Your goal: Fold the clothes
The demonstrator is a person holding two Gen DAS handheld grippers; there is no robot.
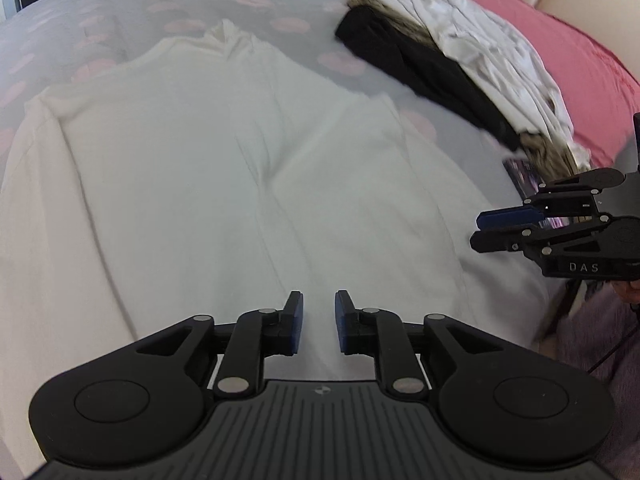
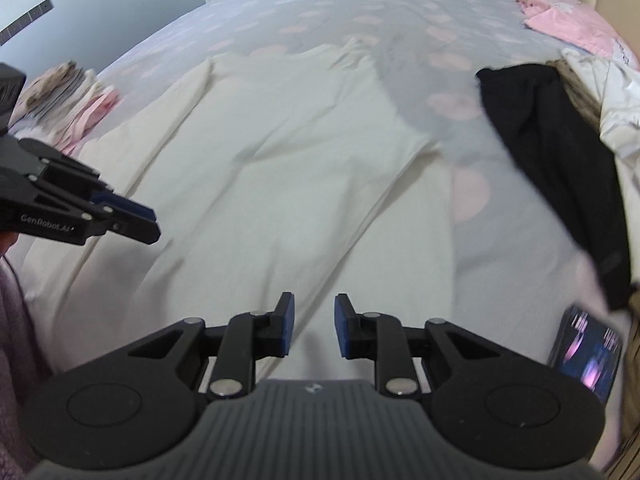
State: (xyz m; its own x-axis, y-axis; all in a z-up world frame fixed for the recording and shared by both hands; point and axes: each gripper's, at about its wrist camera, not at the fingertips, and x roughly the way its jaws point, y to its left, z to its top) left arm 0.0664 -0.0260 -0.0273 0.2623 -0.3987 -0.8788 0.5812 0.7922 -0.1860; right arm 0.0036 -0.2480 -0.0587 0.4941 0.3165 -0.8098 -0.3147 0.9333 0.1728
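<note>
Left gripper (image 1: 319,322): partly open, narrow gap between the blue pads, nothing between them, poised above the near hem of the white top (image 1: 224,184). Right gripper (image 2: 314,326): likewise slightly parted, empty, hovering over the same garment's lower edge without touching cloth.

White top: spread flat on the bed (image 2: 280,12) ahead of both grippers, collar at the far end, one sleeve lying out to the left gripper's left.

Risks from here, as judgement: jaws too narrow for a clean pinch, so likely to grab only the top layer or slip off. Uneven lift between the two sides, skewing the fold. Black garment (image 2: 552,152) and pale heap beyond it, off to the right gripper's right, close enough to snag. Phone (image 2: 586,360) just beside the right gripper, liable to be knocked.
</note>
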